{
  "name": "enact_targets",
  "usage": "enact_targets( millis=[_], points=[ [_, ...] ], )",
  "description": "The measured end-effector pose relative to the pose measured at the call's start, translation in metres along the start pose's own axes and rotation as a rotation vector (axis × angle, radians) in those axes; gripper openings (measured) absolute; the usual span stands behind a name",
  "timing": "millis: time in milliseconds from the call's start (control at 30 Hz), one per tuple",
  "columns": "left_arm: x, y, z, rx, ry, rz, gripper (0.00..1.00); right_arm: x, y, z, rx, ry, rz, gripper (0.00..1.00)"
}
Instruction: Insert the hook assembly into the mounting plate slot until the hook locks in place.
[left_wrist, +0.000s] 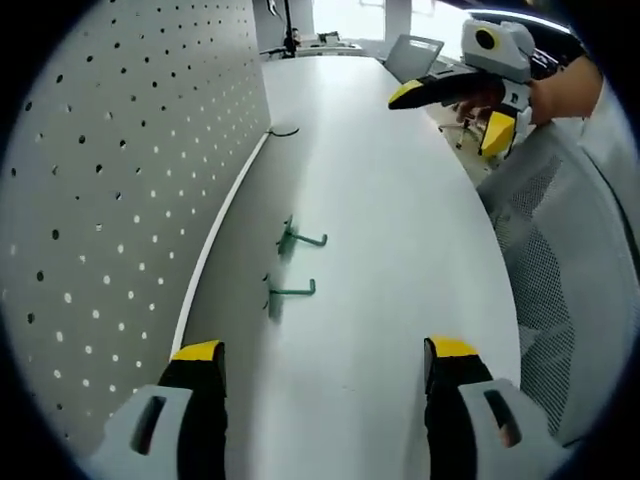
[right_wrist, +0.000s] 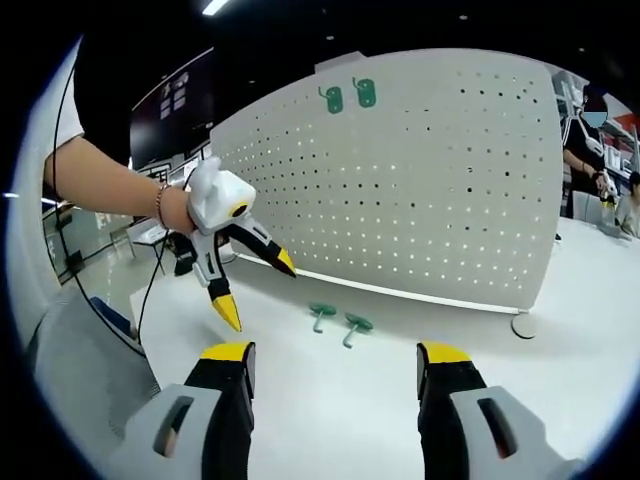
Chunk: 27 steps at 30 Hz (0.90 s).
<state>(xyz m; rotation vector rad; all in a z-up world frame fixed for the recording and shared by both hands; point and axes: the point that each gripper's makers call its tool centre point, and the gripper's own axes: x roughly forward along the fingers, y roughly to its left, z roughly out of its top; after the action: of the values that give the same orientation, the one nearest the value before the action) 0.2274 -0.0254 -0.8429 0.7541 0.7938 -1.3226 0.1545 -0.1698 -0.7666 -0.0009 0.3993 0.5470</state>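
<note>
Left gripper (left_wrist: 325, 350): jaws wide apart at the bottom of the left gripper view, nothing between them, yellow tips over bare white table (left_wrist: 400, 230).

Two green hooks (left_wrist: 298, 265) lie on the table at frame centre, just beside the foot of the pegboard (left_wrist: 130, 170). The upper one sits near the lower one, not touching. Both are well ahead of the left jaw tips. The pegboard fills the left side of that view, upright, perforated.

Right gripper (left_wrist: 445, 115) comes in at the upper right of the left gripper view, held in a hand (left_wrist: 560, 90), jaws spread, empty, above the table's far right edge. A mesh chair back (left_wrist: 560, 260) is at the right.

Right gripper view: own jaws at the bottom, wide, empty (right_wrist: 330, 355). The hooks (right_wrist: 340, 322) sit at centre, just below the pegboard (right_wrist: 420, 190) base, side by side on the table (right_wrist: 330, 400). Two more green hooks (right_wrist: 348, 96) are mounted on the board near its top edge, upper centre of frame.

Left gripper (right_wrist: 255, 290) is at centre left of this view, jaws splayed open, tips pointing down and right, to the left of the loose hooks and clear of them. The hand (right_wrist: 180, 210) holding it has a bracelet at the wrist.

A round foot (right_wrist: 522, 325) is at the board's lower right corner. A person (right_wrist: 585, 160) stands at the far right edge.
</note>
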Motion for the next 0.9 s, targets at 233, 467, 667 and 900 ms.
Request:
enact_targets(
  millis=[233, 467, 667, 900],
  points=[
    [0.007, 0.005, 0.000, 0.007, 0.014, -0.010, 0.83, 0.000, -0.001, -0.001, 0.004, 0.001, -0.002, 0.63],
    [0.013, 0.005, 0.000, 0.008, 0.024, -0.020, 0.83, 0.000, 0.000, -0.002, -0.003, 0.009, 0.003, 0.63],
    [0.022, 0.003, -0.002, 0.045, 0.050, -0.037, 0.83, -0.001, 0.000, -0.002, -0.002, 0.010, -0.001, 0.63],
    [0.030, 0.008, -0.003, 0.051, 0.068, -0.042, 0.82, -0.001, -0.002, -0.003, -0.001, 0.012, -0.007, 0.63]
  ],
)
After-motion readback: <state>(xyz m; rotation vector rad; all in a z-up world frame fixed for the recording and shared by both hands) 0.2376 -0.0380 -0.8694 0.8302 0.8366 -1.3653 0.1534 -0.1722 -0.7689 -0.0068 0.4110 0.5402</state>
